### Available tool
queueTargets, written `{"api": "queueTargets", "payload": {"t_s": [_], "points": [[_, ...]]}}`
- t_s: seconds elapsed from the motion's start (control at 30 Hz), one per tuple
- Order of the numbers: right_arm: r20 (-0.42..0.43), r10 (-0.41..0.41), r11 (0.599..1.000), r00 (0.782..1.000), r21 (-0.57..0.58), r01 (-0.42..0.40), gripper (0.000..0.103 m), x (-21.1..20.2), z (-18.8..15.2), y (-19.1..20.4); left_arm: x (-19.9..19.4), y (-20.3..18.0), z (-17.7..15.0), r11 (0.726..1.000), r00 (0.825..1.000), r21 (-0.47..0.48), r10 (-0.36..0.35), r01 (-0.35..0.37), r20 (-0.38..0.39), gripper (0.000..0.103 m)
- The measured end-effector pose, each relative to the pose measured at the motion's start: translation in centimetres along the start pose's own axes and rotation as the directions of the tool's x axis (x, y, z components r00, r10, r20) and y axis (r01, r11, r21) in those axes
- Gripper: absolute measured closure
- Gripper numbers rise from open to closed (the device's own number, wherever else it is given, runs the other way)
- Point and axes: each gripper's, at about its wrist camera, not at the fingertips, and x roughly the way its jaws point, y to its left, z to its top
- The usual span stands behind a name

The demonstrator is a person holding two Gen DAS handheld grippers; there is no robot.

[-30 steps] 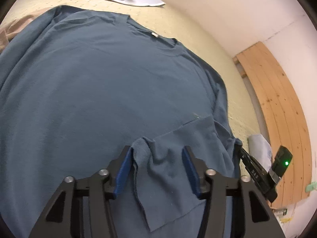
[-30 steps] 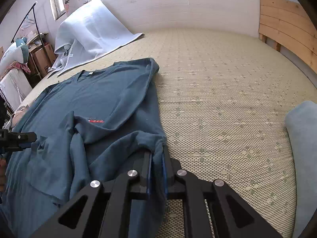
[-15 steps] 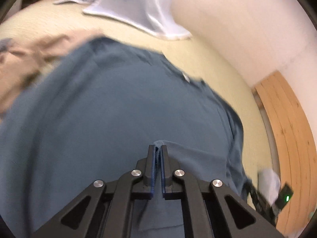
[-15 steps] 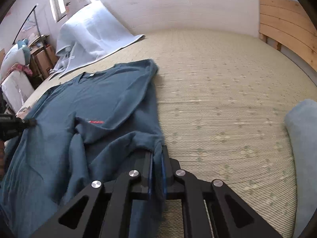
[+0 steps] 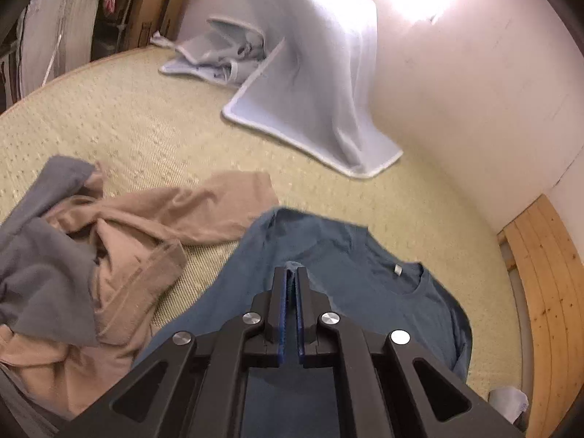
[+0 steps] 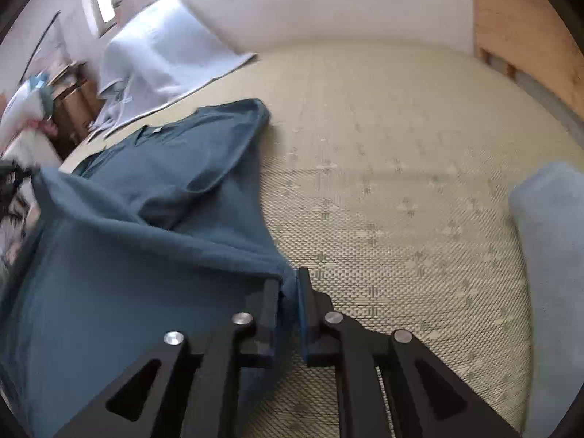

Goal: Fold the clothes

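Observation:
A teal blue T-shirt lies on the woven straw mat, collar and white label away from me. My left gripper is shut on a pinch of its lower edge, lifted above the shirt body. In the right wrist view the same T-shirt has its near part raised as a taut sheet, and my right gripper is shut on the other corner of that edge. The lifted cloth stretches left toward the left gripper, blurred at the frame's left edge.
A beige garment and a grey one lie crumpled left of the shirt. A pale blue blanket drapes down at the back. A wooden bed frame stands on the right, and a light blue roll lies near right.
My left gripper closed on the shirt's edge and rose, tilting toward the collar. My right gripper kept its hold and lifted too, so the near edge now hangs stretched between them.

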Motion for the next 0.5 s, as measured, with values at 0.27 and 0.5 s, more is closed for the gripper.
{"api": "queueTargets", "payload": {"t_s": [0.27,0.5], "points": [[-0.012,0.026,0.987,1.0,-0.156,-0.028,0.067,-1.5,-0.1,1.9,-4.1,0.1,1.3,0.994,0.994,-0.012,-0.107,0.107,0.034,0.1],[-0.034,-0.027,0.963,0.999,-0.268,0.017,0.067,0.3,-0.7,5.1,-5.5,-1.0,1.6,0.99,0.99,0.019,-0.142,0.142,0.025,0.1]]}}
